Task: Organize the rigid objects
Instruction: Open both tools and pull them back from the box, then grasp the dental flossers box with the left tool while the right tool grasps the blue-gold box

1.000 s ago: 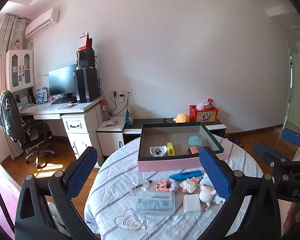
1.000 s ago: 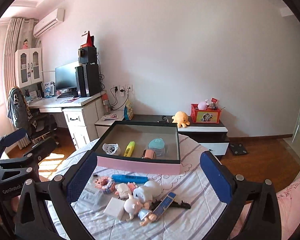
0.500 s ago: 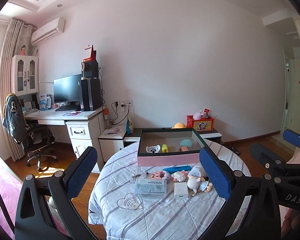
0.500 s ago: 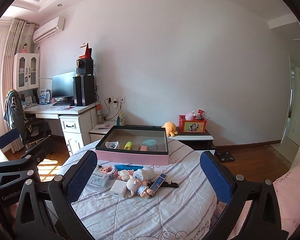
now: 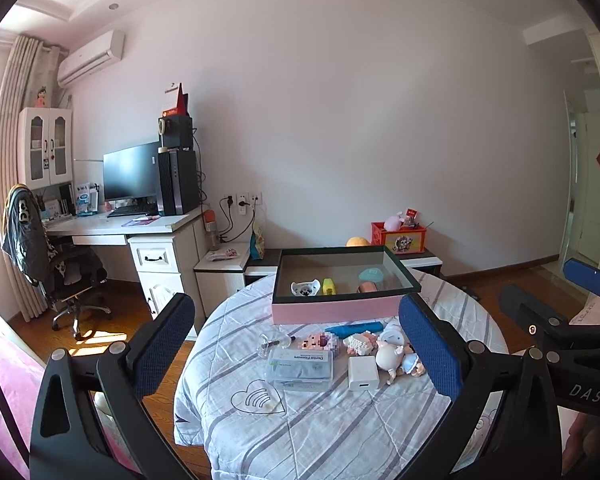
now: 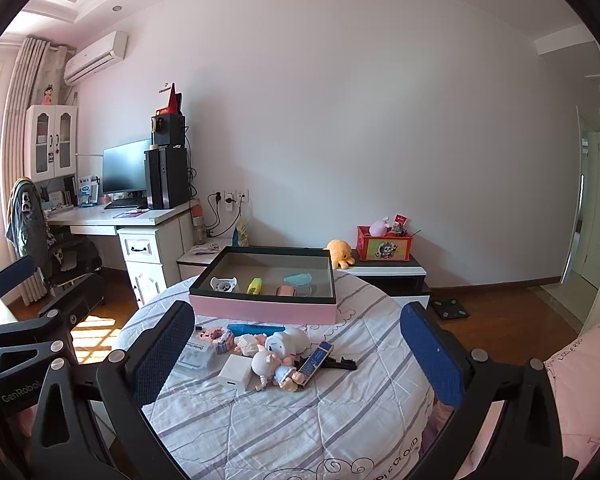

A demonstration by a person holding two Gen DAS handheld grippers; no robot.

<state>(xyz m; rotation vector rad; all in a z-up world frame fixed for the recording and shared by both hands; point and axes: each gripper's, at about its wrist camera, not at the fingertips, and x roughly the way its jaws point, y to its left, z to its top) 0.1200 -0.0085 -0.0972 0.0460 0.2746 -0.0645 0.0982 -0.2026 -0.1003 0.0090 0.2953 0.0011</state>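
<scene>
On striped table [image 5: 300, 432], pink-walled box [image 5: 336, 312] holds perhaps four small items.

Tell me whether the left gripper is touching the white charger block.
Apart. Left wrist view: left gripper hangs open, and the white charger block lies on the quilt between its fingers, touching neither.

Pale, bare wall [image 5: 360, 120] behind; air conditioner [image 5: 91, 56] high at left above white cabinet [image 5: 46, 146]. White desk [image 5: 140, 228] with dark monitor [image 5: 130, 172], office chair [image 5: 60, 268] beside. Wooden floor [image 5: 112, 320] streaked with sunlight; curtains [image 5: 16, 92] at far left.
</scene>
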